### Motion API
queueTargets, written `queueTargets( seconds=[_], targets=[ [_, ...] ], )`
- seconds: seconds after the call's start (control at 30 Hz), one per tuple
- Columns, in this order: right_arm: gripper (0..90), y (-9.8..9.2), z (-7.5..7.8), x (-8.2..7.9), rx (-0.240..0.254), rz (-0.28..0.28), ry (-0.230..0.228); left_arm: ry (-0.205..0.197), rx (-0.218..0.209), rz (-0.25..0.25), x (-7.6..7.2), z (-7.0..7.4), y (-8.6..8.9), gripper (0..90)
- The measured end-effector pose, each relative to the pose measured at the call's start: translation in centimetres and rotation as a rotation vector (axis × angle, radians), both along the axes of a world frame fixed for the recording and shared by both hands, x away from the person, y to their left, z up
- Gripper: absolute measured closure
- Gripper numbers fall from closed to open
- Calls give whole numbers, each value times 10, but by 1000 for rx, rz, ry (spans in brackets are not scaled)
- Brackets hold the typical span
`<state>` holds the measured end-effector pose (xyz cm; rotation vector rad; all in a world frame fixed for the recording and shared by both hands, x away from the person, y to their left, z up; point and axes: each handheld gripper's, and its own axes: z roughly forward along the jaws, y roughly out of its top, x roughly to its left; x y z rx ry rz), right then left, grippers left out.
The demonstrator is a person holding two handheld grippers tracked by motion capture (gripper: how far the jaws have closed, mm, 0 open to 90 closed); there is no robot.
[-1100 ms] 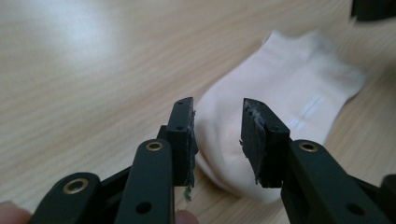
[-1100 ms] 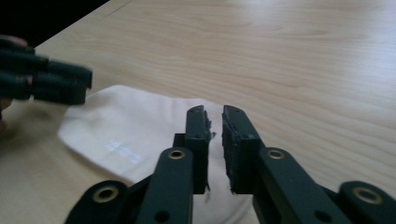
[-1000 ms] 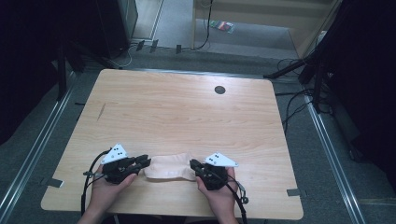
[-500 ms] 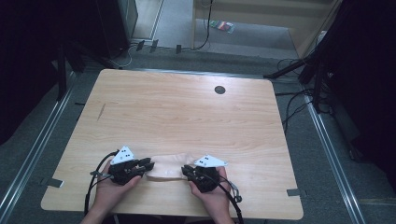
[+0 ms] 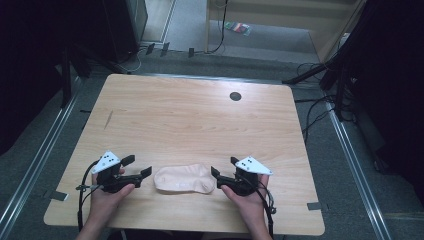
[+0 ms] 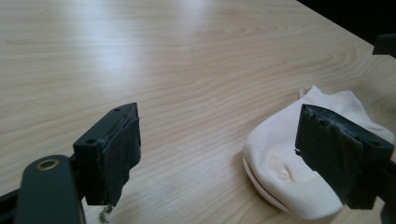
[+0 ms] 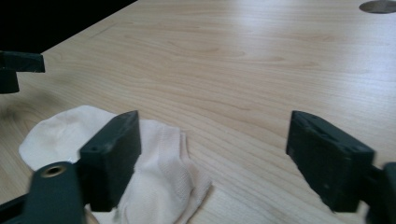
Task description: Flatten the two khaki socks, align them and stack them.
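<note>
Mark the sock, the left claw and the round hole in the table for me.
sock (image 5: 184,179), high view, middle of the fabric.
left claw (image 5: 137,166), high view, midway between its open fingertips.
round hole (image 5: 235,96), high view, centre of the dark disc.

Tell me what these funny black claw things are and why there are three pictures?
A person sits at a light wooden table and holds a tool in each hand. Each tool is a black gripper with two jaws, like big tweezers. The left gripper and the right gripper each carry a little camera.

The high view looks down from above. The left gripper view looks out between that tool's own two jaws, and the right gripper view does the same on the other side.

On the table lies a small pale peach cloth sock, lying flat between the two grippers. Nothing is held now: both grippers' jaws have just been opening, they stand wide apart, and the sock rests free on the wood. A small dark round hole sits near the far edge.
</note>
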<state>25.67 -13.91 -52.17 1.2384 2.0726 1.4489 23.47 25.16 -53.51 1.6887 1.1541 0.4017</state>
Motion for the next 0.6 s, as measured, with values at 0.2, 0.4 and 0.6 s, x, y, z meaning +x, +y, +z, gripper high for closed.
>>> queueTargets(
  seconds=[0.2,0.4,0.6],
  targets=[
    [135,-13,3,5,11,3,9,6,-2,15,0,0,10,109],
    [135,-24,3,7,-19,-47,15,5,-20,35,1,0,22,109],
    [135,-37,4,10,-15,-82,17,9,-24,71,1,0,36,109]
  ],
)
